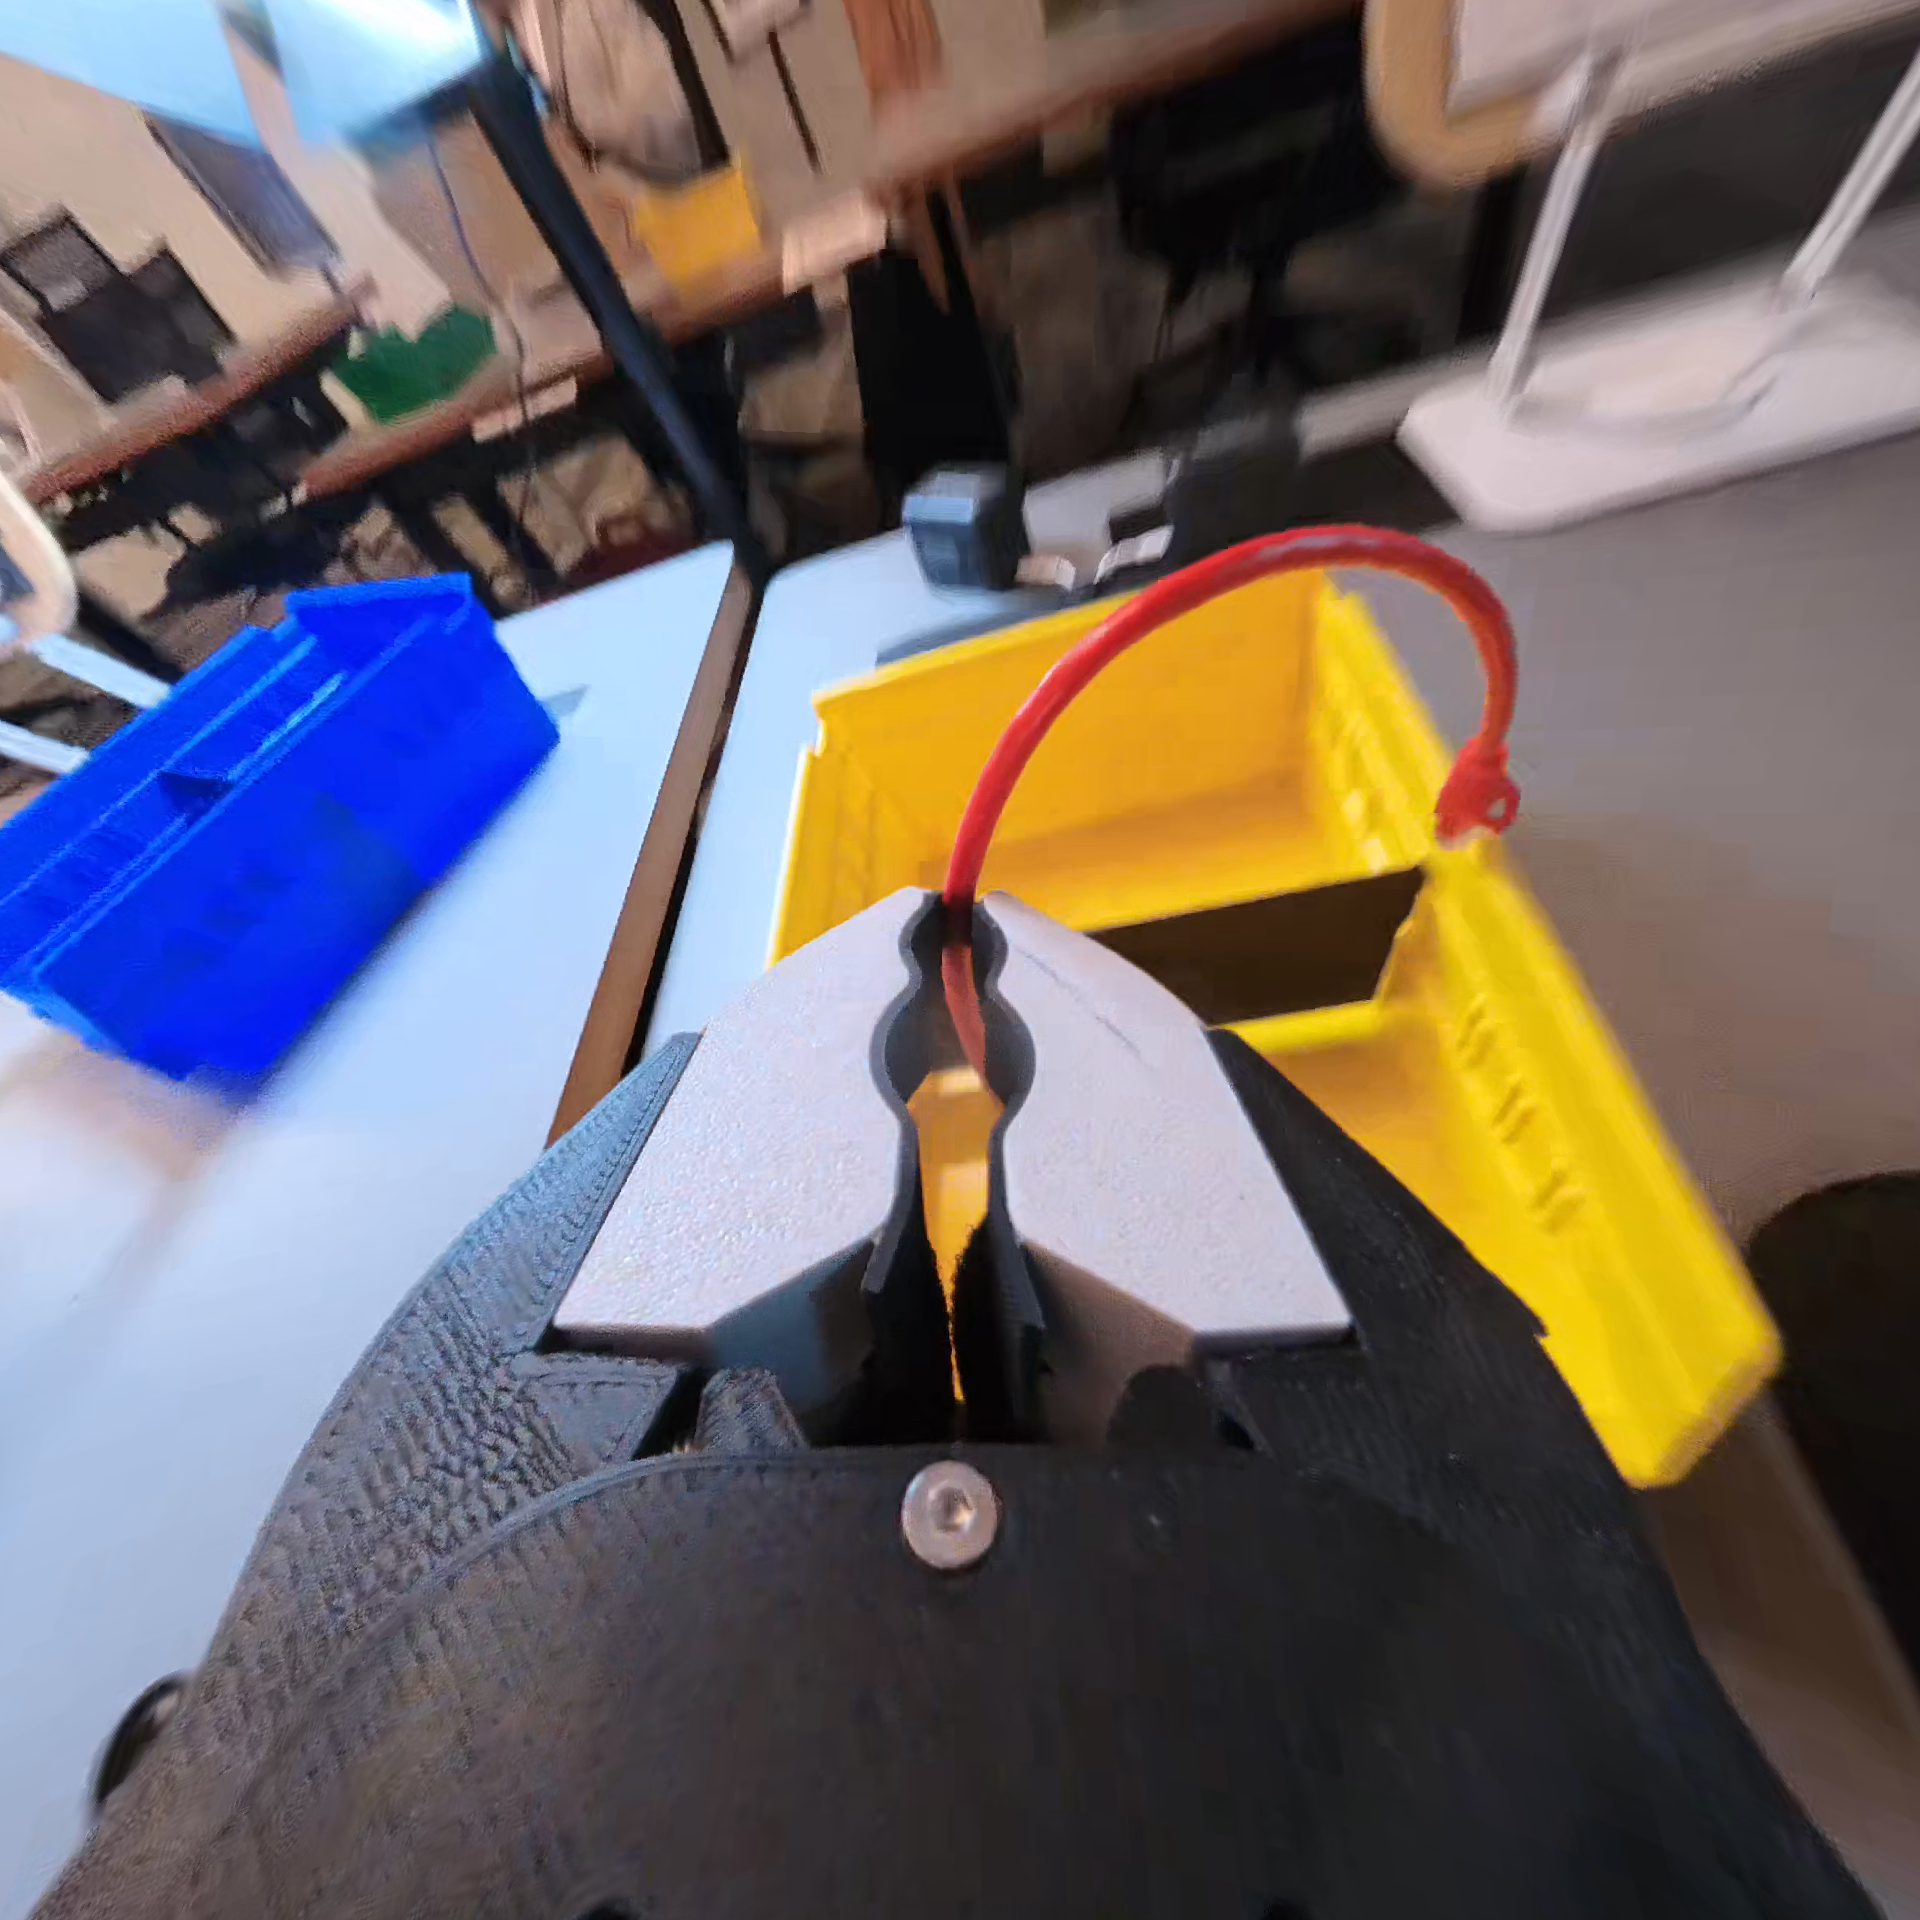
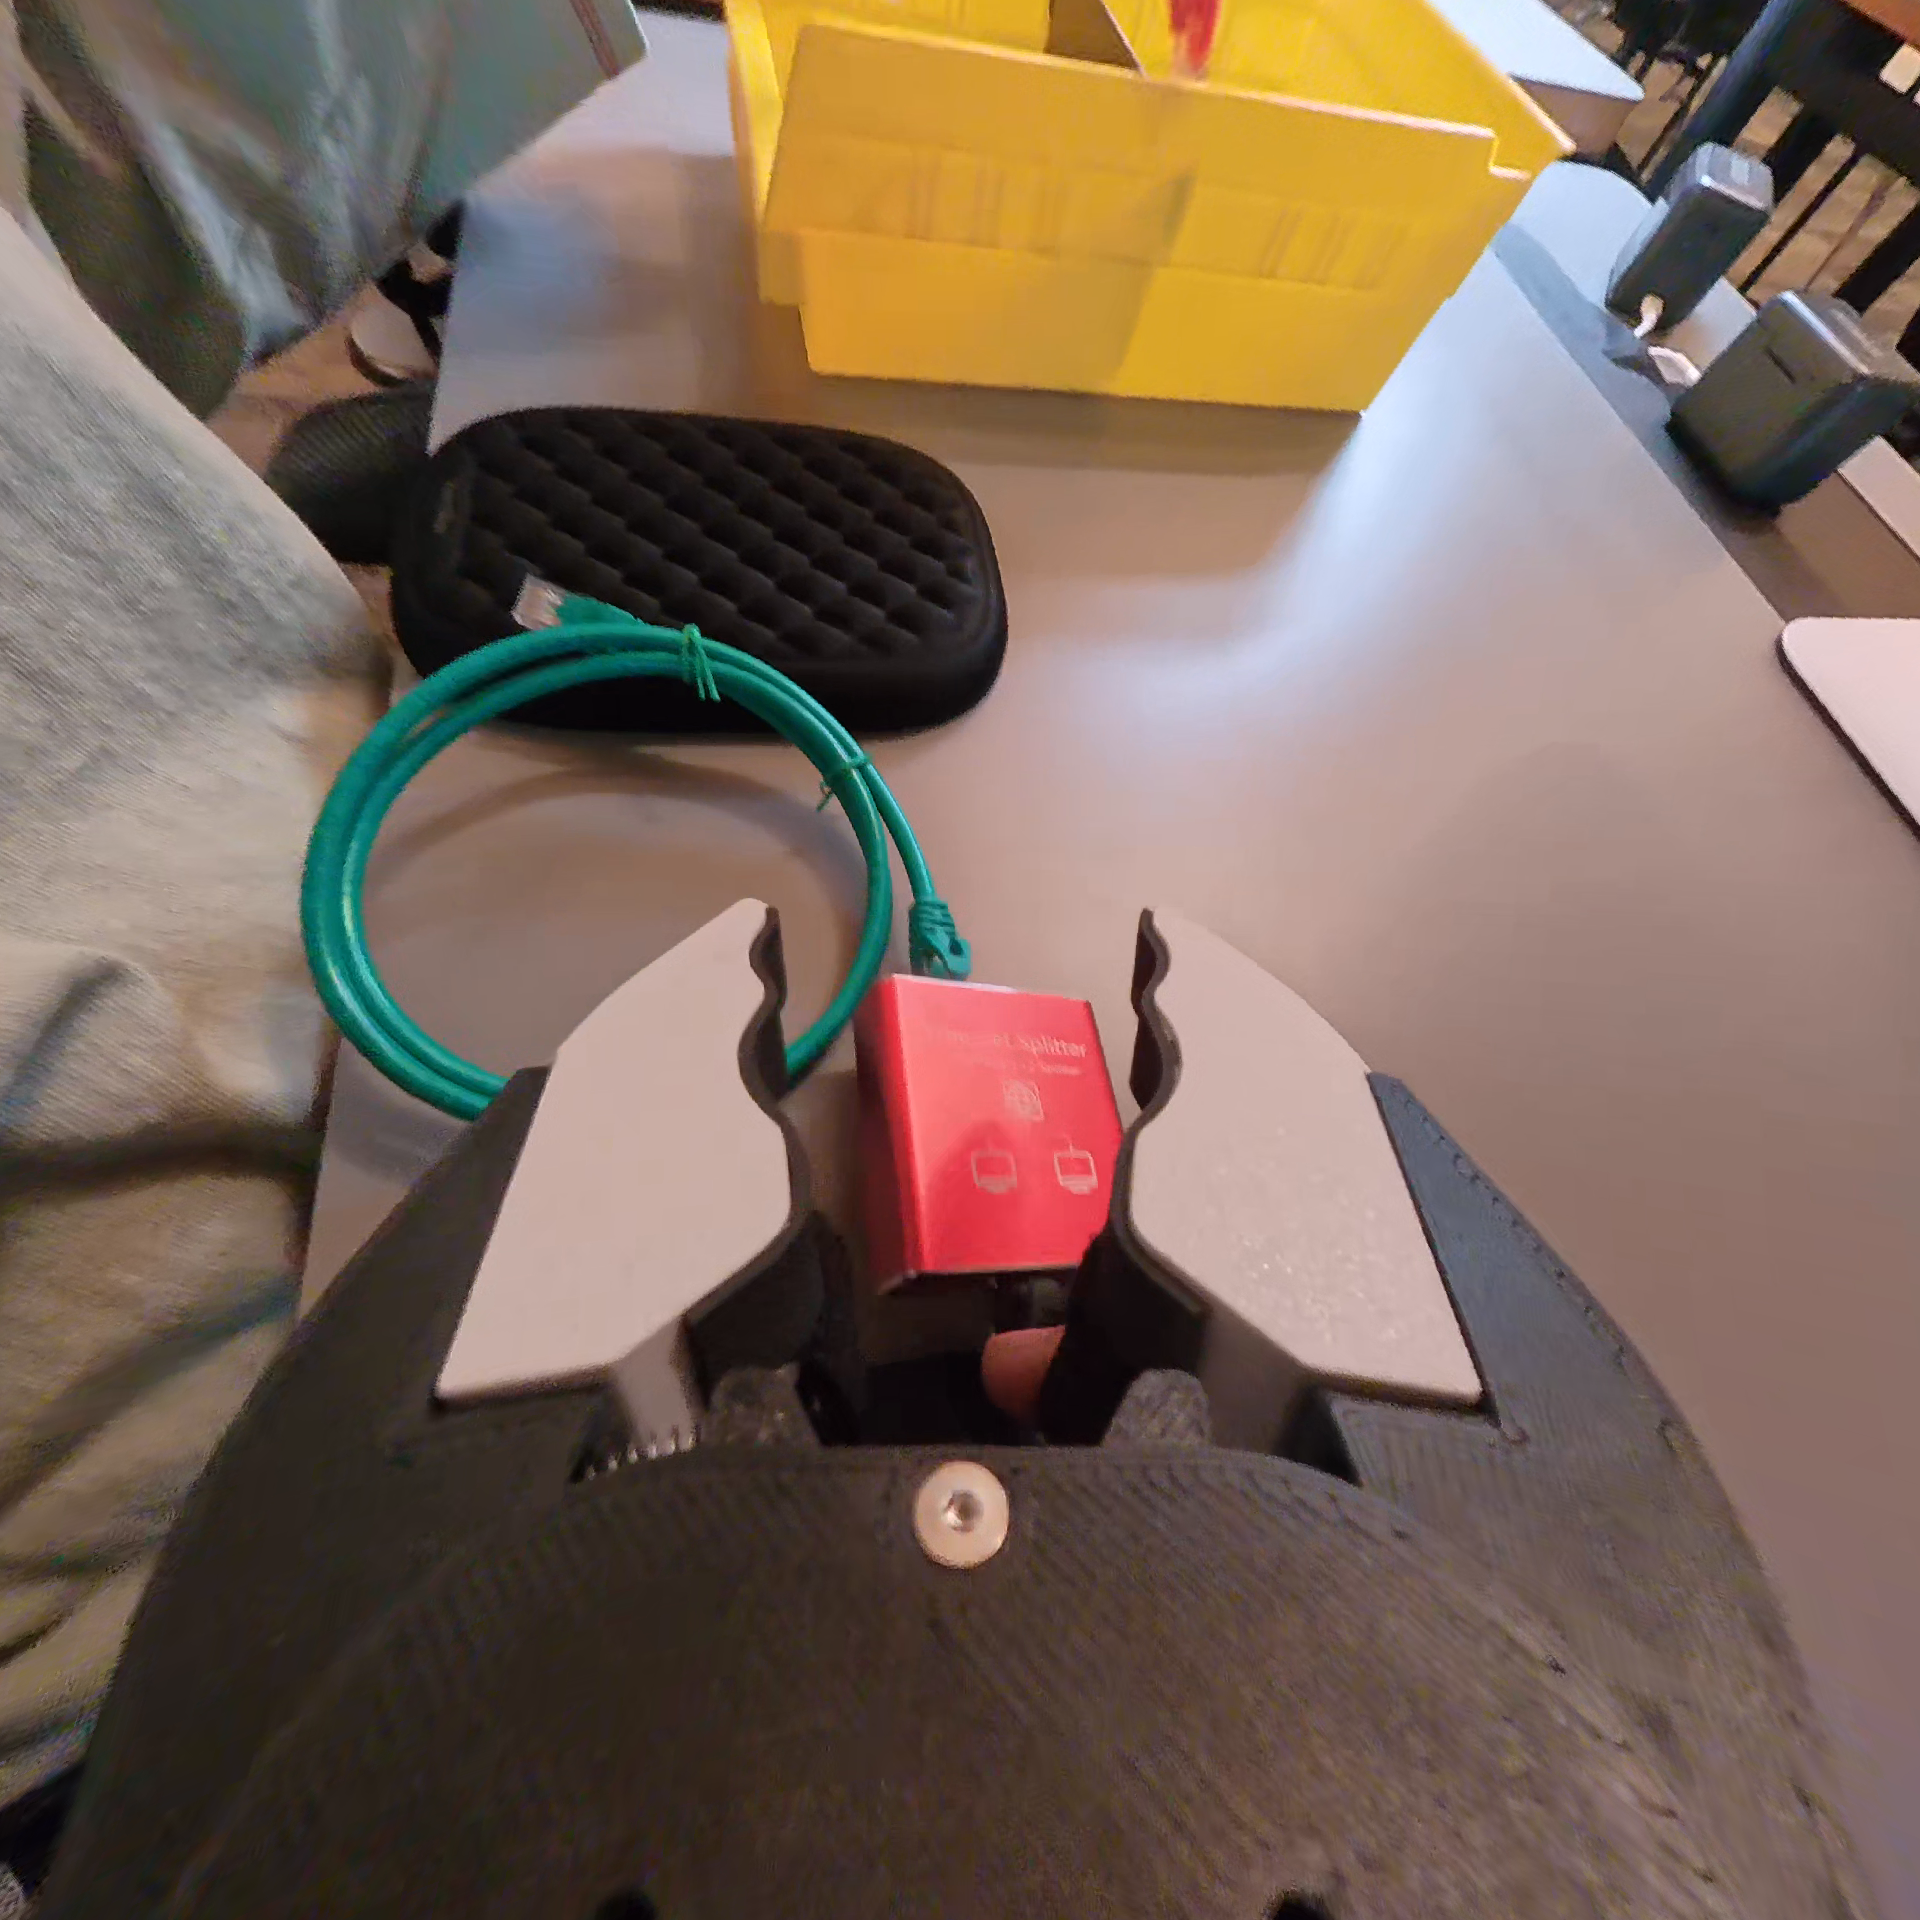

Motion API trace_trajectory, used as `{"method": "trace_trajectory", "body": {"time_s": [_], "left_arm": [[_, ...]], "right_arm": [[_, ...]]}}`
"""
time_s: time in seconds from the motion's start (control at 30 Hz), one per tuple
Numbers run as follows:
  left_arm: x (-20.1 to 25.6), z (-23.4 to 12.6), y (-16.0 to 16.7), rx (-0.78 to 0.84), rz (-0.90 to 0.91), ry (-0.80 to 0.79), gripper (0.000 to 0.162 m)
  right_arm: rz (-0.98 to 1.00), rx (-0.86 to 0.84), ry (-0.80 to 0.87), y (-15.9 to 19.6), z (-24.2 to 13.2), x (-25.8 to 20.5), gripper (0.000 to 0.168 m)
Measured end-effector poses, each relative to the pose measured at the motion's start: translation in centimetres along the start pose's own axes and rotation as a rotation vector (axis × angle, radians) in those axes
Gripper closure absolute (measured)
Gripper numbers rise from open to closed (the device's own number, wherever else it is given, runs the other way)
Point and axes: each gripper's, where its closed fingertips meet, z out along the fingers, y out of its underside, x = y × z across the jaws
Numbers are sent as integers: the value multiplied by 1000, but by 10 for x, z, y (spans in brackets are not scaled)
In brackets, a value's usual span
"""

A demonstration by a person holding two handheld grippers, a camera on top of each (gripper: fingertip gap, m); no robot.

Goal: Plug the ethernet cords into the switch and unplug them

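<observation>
Grey worktop (image 2: 1351, 779) in a cluttered workshop, with one cord lifted and one plugged in.

Left tongs (image 1: 961, 914) are closed on a red cord (image 1: 1049, 707), which arcs up over the yellow bin (image 1: 1507, 1091) to a red plug hanging by the bin's far right wall; a blue bin (image 1: 260, 821) sits well apart on the left, blurred. Right tongs (image 2: 956, 935) stand open around the red switch (image 2: 987, 1132), which looks to touch the right finger, though the near end is hidden. A coiled green cord (image 2: 353, 904) lies left of the switch, one end plugged into its far side, the other resting on a black quilted pad (image 2: 727, 540).
</observation>
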Motion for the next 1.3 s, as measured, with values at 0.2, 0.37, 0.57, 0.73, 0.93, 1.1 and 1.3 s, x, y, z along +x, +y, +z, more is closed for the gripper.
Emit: {"method": "trace_trajectory", "body": {"time_s": [0.2,0.37,0.57,0.73,0.93,1.1,1.3], "left_arm": [[50,-35,-52,281,-164,258,158],[96,-37,-60,307,-135,347,158],[156,-32,-61,291,-173,511,158],[195,-36,-63,286,-222,674,157],[213,-37,-61,289,-221,746,157],[220,-52,-63,477,171,692,92],[282,-122,-60,667,585,1022,100]], "right_arm": [[-23,96,-20,-23,14,-16,103],[24,353,27,-73,9,-21,105],[63,696,262,-127,-3,-9,115],[-179,684,476,-140,-4,-9,120],[-215,708,403,-144,-11,-19,153],[143,692,123,-128,-12,-8,154],[515,548,-344,-100,0,-19,154]]}}
